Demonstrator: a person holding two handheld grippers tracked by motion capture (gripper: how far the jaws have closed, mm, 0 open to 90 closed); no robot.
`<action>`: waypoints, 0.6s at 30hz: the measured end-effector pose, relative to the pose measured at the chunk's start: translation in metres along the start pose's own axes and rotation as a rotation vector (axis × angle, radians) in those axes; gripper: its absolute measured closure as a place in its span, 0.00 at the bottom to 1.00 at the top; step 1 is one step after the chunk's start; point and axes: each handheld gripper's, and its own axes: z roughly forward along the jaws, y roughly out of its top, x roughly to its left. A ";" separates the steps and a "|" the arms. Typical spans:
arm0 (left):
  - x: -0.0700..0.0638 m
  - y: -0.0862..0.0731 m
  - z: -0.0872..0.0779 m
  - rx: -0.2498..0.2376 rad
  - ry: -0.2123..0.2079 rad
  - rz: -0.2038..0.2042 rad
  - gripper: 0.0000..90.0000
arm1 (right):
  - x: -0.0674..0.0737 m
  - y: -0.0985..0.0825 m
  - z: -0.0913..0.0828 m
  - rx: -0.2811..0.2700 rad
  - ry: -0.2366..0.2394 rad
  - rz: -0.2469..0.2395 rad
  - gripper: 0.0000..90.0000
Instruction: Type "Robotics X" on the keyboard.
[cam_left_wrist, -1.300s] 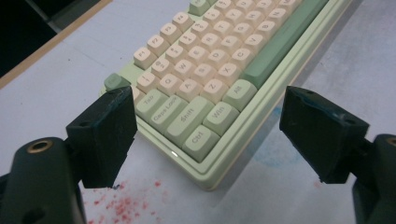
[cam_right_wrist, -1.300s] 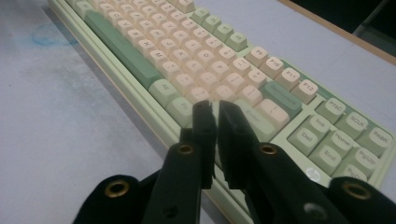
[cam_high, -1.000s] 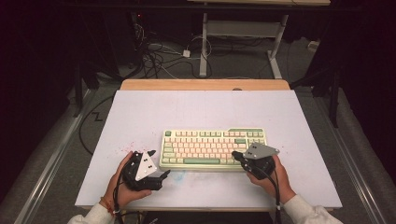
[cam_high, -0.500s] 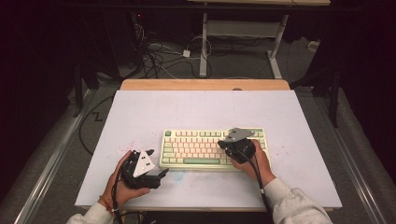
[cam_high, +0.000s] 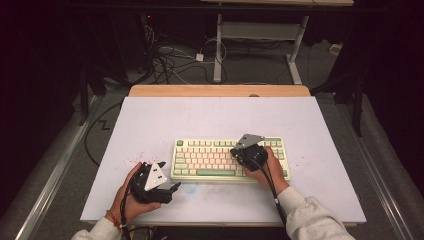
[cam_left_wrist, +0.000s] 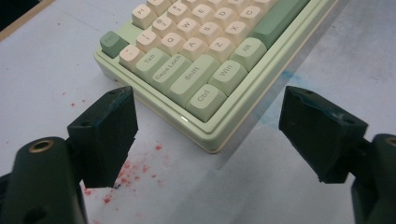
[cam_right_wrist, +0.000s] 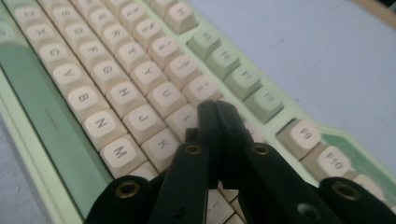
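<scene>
The keyboard (cam_high: 230, 160) lies mid-table; the right gripper (cam_right_wrist: 217, 109), jaws clenched empty, hovers over its keys at three o'clock. The left gripper (cam_left_wrist: 208, 123) gapes unladen at eight o'clock. Those broad closed tips could well press two keys at once.

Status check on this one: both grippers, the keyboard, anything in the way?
Left gripper open, off the keyboard's corner. Right gripper shut, tips together over the keys, empty. Nothing blocking; red specks on the mat.
</scene>
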 end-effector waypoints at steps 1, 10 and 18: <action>0.000 0.000 0.001 0.003 -0.001 0.002 0.20 | 0.001 0.000 0.001 0.004 0.007 -0.009 1.00; 0.001 0.001 0.000 0.006 0.009 0.005 0.20 | 0.003 0.000 -0.027 -0.102 -0.006 -0.001 0.95; 0.003 0.001 0.000 0.012 0.021 -0.003 0.21 | 0.001 -0.002 -0.042 -0.163 -0.008 0.016 0.84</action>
